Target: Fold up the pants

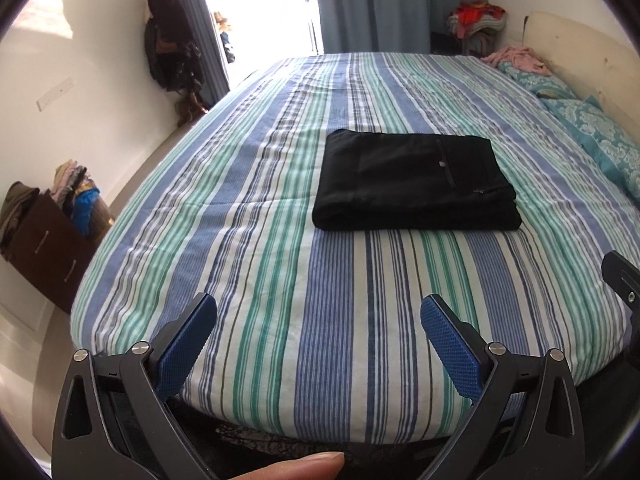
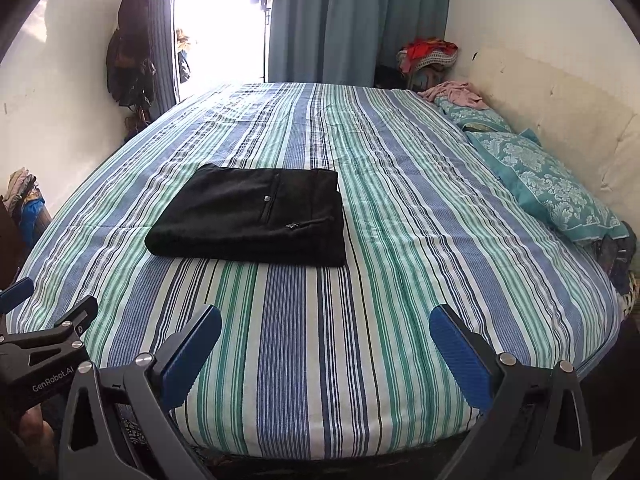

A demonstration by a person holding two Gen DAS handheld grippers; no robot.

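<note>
Black pants (image 1: 414,182) lie folded into a flat rectangle on the striped bed (image 1: 248,240), approx mid-mattress. Left wrist view: left gripper (image 1: 319,316) hangs over the near bed edge w/ blue pads (image 1: 182,348) spread wide, nothing between them, well apart from the pants; a fingertip (image 1: 296,467) shows at bottom; part of the right gripper (image 1: 624,292) pokes in at the right edge. Right wrist view: right gripper (image 2: 325,326) also over the near edge, jaws spread, empty; pants (image 2: 252,216) sit ahead and to the left; left gripper (image 2: 44,336) visible at lower left; teal pillows (image 2: 548,184) along the right by the headboard (image 2: 560,96).
</note>
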